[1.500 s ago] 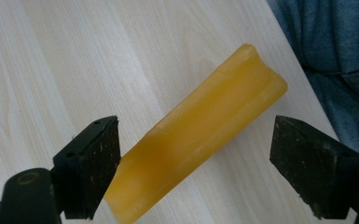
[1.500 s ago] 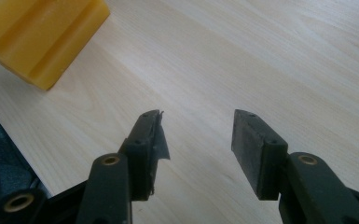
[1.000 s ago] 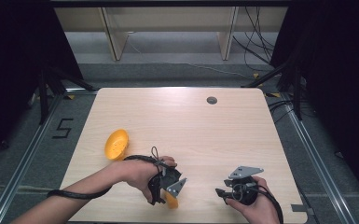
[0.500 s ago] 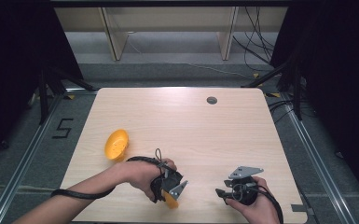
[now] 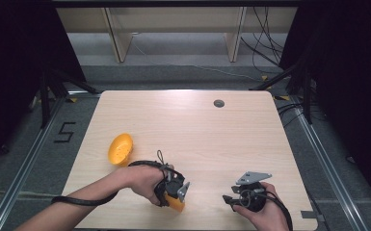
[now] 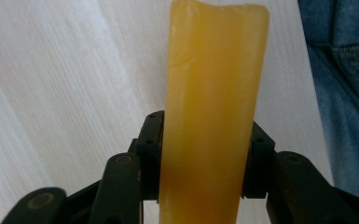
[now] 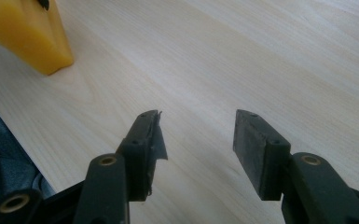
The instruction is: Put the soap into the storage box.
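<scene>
A long yellow-orange block (image 6: pixel 212 116) stands between the jaws of my left gripper (image 6: pixel 205 140), and both black pads press on its sides. The jaws have just been closing on it. In the high view the left gripper (image 5: pixel 175 191) sits near the table's front edge with the block (image 5: pixel 176 205) poking out below it. The block's end (image 7: pixel 28 32) also shows at the top left of the right gripper view. My right gripper (image 7: pixel 196 135) is open over bare wood, nothing between its jaws. It rests at the front right (image 5: pixel 229 198).
An orange bowl (image 5: pixel 120 148) lies tipped on the left side of the pale wooden table (image 5: pixel 197 130). A small grey round cap (image 5: pixel 218 103) sits near the far edge. Blue trousers (image 6: pixel 345 93) show past the table's front edge.
The left gripper's jaws have closed onto the yellow block. Both hands have stayed where they were.
</scene>
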Demonstrator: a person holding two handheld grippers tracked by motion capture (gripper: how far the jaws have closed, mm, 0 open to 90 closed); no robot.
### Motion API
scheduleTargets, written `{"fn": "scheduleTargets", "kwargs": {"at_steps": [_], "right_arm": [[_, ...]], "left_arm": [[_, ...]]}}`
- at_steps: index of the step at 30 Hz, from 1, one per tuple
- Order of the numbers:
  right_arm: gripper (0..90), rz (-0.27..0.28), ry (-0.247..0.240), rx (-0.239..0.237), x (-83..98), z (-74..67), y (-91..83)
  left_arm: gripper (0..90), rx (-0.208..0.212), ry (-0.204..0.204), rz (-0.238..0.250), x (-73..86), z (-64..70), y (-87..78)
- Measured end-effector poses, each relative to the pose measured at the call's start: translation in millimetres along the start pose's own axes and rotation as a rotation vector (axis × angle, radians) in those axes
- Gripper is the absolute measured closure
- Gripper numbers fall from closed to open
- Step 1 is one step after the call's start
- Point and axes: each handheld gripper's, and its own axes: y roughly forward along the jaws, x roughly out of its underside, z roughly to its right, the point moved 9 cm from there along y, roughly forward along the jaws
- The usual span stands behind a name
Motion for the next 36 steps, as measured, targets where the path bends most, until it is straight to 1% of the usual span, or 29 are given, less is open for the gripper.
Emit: {"fn": "scheduleTargets", "kwargs": {"at_steps": [1, 2, 3, 4, 5, 8, 9, 10, 11, 12, 13, 14, 15, 16, 17, 18, 19, 21, 22, 23, 24, 25, 26, 27, 28, 30, 32, 35, 36], "right_arm": [[51.1, -0.004, 0.014, -0.004, 0.0, -1.2, -0.5], [51.1, 0.000, 0.001, -0.001, 0.0, -0.3, -0.3], [51.0, 0.000, 0.003, -0.001, 0.2, -0.5, -0.3], [51.1, 0.000, 0.001, -0.002, 0.3, -0.3, -0.2], [51.1, 0.000, 0.001, -0.002, 0.3, -0.3, -0.2], [51.0, 0.000, 0.001, -0.002, 0.5, -0.1, 0.0], [51.0, -0.001, 0.001, -0.002, 0.5, -0.3, -0.1], [51.0, -0.001, 0.003, -0.003, 0.4, -0.6, -0.3], [50.9, -0.001, 0.003, -0.003, 0.5, -0.7, -0.3], [50.9, 0.000, 0.002, -0.005, 0.4, -0.7, -0.2], [50.9, -0.003, 0.006, -0.004, 0.7, -1.0, -0.3], [51.0, -0.008, 0.017, -0.009, 0.7, -2.1, -0.4], [50.9, -0.008, 0.018, -0.008, 0.5, -2.3, -0.1], [50.9, -0.010, 0.024, -0.007, 0.6, -2.9, -0.3], [51.0, -0.008, 0.020, -0.007, 0.3, -2.9, -0.2], [50.9, -0.008, 0.021, -0.008, 0.2, -3.2, -0.3], [50.9, 0.000, 0.001, -0.004, -0.1, -1.6, 0.5], [50.9, -0.002, 0.002, -0.003, 0.2, -1.5, 0.5], [50.9, -0.005, 0.017, -0.005, 0.1, -2.6, 0.0], [50.9, -0.003, 0.017, -0.005, -0.1, -2.4, -0.5], [50.9, 0.002, 0.012, -0.002, -0.4, -2.0, -0.5], [50.9, 0.002, 0.012, -0.002, -0.4, -2.0, -0.5], [50.9, 0.001, 0.023, -0.004, -0.6, -2.8, -1.4], [51.0, 0.024, 0.025, -0.003, -2.5, -2.9, -0.5], [51.0, 0.016, 0.008, 0.001, -1.9, -1.3, -1.8], [51.0, 0.015, 0.030, -0.004, -2.3, -2.7, -2.7], [51.1, 0.018, 0.019, -0.002, -2.7, -1.8, -2.8], [51.1, 0.021, 0.019, -0.001, -3.0, -2.2, -2.8], [51.1, 0.020, 0.016, -0.001, -3.1, -2.1, -2.4]], "left_arm": [[60.1, 0.001, -0.029, 0.005, 0.4, -0.5, -0.1], [60.3, 0.005, -0.075, 0.015, 0.5, -0.6, -0.2], [60.3, 0.015, -0.099, 0.011, 2.1, -1.6, -1.2], [60.3, 0.029, -0.172, 0.032, 3.2, -1.3, -2.3], [60.3, 0.029, -0.172, 0.032, 3.2, -1.3, -2.3], [60.3, 0.049, -0.373, 0.091, 2.7, -4.2, -6.5], [60.3, 0.034, -0.410, 0.119, 3.5, -7.3, -8.4], [60.2, 0.021, -0.530, 0.164, 5.5, -10.5, -11.7], [60.3, 0.021, -0.530, 0.164, 5.5, -10.5, -11.7], [60.3, 0.014, -0.755, 0.221, 7.9, -14.6, -14.0], [60.3, 0.004, -0.851, 0.251, 10.4, -16.5, -15.6], [60.4, 0.004, -0.851, 0.251, 10.4, -16.5, -15.6], [60.3, -0.007, -0.919, 0.256, 13.8, -16.4, -17.4], [60.3, -0.028, -0.951, 0.225, 18.9, -15.5, -19.0], [60.3, -0.093, -0.971, 0.184, 26.4, -14.5, -22.1], [60.3, -0.114, -0.984, 0.180, 28.5, -14.2, -23.4], [60.3, -0.114, -0.984, 0.180, 28.5, -14.2, -23.4], [60.3, -0.117, -1.038, 0.170, 32.5, -10.0, -27.0], [60.3, -0.123, -1.046, 0.170, 33.7, -9.1, -28.5], [60.3, -0.123, -1.046, 0.170, 33.7, -9.1, -28.5], [60.4, -0.141, -1.080, 0.186, 35.4, -7.5, -31.6], [60.4, -0.141, -1.080, 0.186, 35.4, -7.5, -31.6], [60.4, -0.130, -1.118, 0.193, 36.1, -5.3, -32.9], [60.4, -0.119, -1.156, 0.204, 36.7, -3.8, -33.9], [60.4, -0.114, -1.174, 0.215, 37.6, -2.8, -34.7], [60.5, -0.117, -1.187, 0.231, 41.6, -1.2, -36.7], [60.5, -0.138, -1.210, 0.247, 46.3, -0.8, -37.8], [60.5, -0.145, -1.238, 0.232, 55.0, 3.3, -39.3], [60.5, -0.134, -1.290, 0.255, 57.0, 5.6, -38.8]]}}
